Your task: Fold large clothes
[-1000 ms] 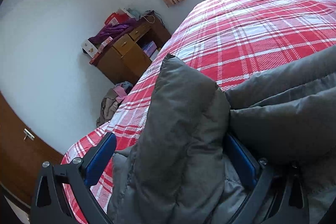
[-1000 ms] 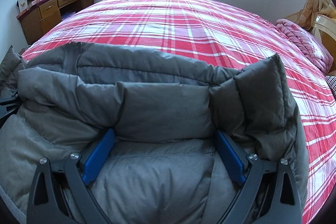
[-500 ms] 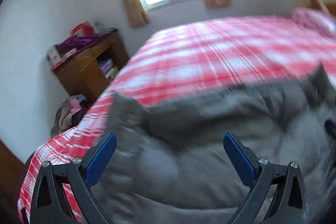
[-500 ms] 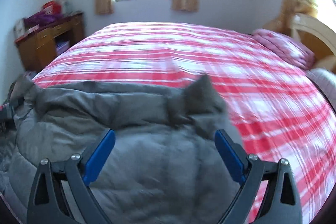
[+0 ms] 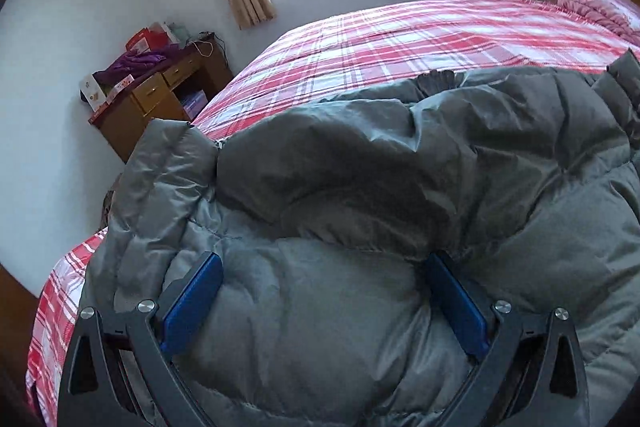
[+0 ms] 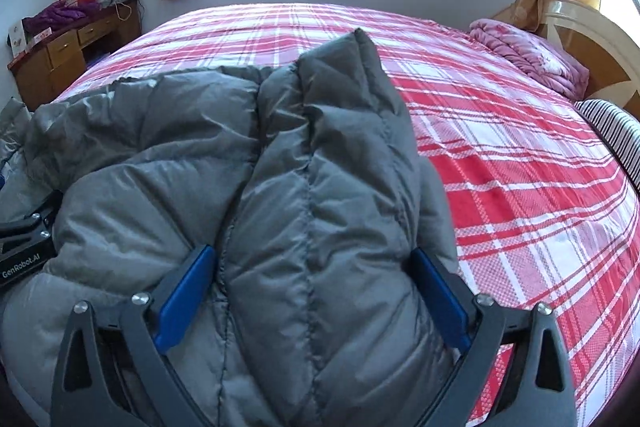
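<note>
Left wrist view, grey puffer jacket [image 5: 360, 211] bunched at the near edge of the red plaid bed [image 5: 420, 31], my left gripper [image 5: 324, 291] spread wide over it, my right gripper [image 6: 312, 287] likewise splayed around a raised fold, wooden desk [image 5: 160, 99] beyond the bed's left edge.

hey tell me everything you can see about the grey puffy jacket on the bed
The grey jacket is a quilted, padded coat in matte, slightly shiny fabric with stitched seams. It lies bunched and partly folded at the near edge of the red plaid bed, one padded section standing up in a peak. The left gripper and right gripper each have blue fingers spread wide with jacket fabric bulging between them; whether they press it is unclear.
</note>
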